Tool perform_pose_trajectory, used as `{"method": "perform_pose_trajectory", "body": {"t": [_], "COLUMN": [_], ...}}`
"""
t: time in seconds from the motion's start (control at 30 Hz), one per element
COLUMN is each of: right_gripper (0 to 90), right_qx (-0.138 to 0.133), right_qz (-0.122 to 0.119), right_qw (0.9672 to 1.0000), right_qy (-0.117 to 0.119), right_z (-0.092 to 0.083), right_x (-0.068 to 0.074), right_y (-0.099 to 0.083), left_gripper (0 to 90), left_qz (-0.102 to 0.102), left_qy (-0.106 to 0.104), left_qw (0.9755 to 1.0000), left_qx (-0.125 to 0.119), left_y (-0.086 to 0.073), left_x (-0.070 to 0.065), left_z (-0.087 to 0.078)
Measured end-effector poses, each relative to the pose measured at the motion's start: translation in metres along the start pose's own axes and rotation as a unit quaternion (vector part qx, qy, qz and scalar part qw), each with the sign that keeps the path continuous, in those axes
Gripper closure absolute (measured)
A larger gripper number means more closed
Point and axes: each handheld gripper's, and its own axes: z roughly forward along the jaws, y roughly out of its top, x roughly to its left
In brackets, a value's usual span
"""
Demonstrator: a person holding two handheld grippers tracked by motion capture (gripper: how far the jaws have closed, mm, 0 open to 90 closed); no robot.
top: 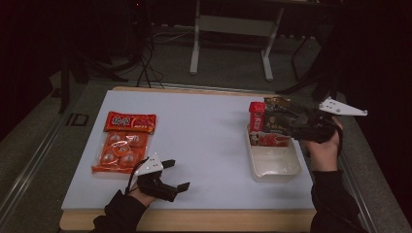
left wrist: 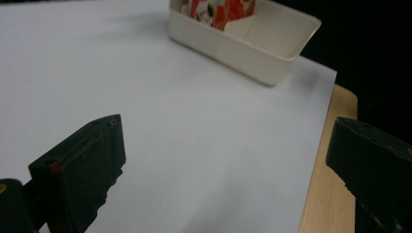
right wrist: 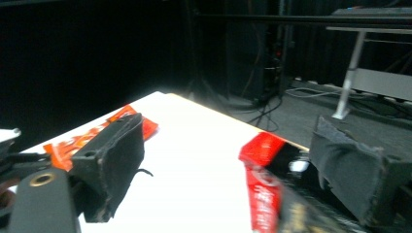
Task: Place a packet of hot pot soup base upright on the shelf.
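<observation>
My right gripper point(top: 284, 116) hangs open just above the cream plastic tray point(top: 274, 167), where the red and dark snack packets point(top: 270, 122) stand upright at its far end, while my left gripper point(top: 176, 175), well left of the tray, rests open on the white tabletop point(top: 204, 131).

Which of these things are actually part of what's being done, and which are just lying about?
In use:
right hand-held gripper, open
cream tray
red snack pack
dark snack pack

Lying about:
orange snack bag
left hand-held gripper, open, idle
</observation>
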Motion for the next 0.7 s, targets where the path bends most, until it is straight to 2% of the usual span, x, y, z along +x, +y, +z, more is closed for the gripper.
{"method": "perform_pose_trajectory", "body": {"t": [0.07, 0.2, 0.27, 0.33, 0.43, 0.63, 0.7], "right_gripper": [10.7, 11.7, 14.0, 14.3, 15.3, 17.3, 17.3], "right_qx": [0.003, 0.008, 0.014, 0.023, 0.027, 0.046, 0.046], "right_qz": [-0.006, -0.004, -0.008, -0.009, -0.003, -0.014, -0.010], "right_qw": [0.9999, 0.9995, 0.9993, 0.9984, 0.9974, 0.9960, 0.9956], "right_qy": [0.013, 0.029, 0.033, 0.052, 0.066, 0.075, 0.082], "right_z": [0.003, 0.008, 0.010, 0.013, 0.015, 0.016, 0.014], "right_x": [0.009, 0.024, 0.030, 0.036, 0.045, 0.058, 0.061], "right_y": [-0.002, -0.008, -0.012, -0.018, -0.028, -0.046, -0.050], "left_gripper": [1.2, 1.2, 1.1, 1.2, 1.2, 1.2, 1.2], "left_qz": [0.002, -0.006, -0.009, -0.014, -0.017, -0.013, -0.012], "left_qy": [-0.003, -0.008, -0.001, 0.001, 0.003, 0.000, -0.002], "left_qw": [1.0000, 0.9999, 0.9999, 0.9996, 0.9994, 0.9993, 0.9991], "left_qx": [-0.002, 0.000, 0.012, 0.026, 0.031, 0.035, 0.042], "left_y": [0.001, 0.002, 0.003, 0.004, 0.004, 0.005, 0.006], "left_x": [-0.002, -0.003, -0.003, -0.002, -0.001, 0.001, 0.002], "left_z": [-0.001, -0.003, -0.003, -0.003, -0.005, -0.008, -0.008]}}
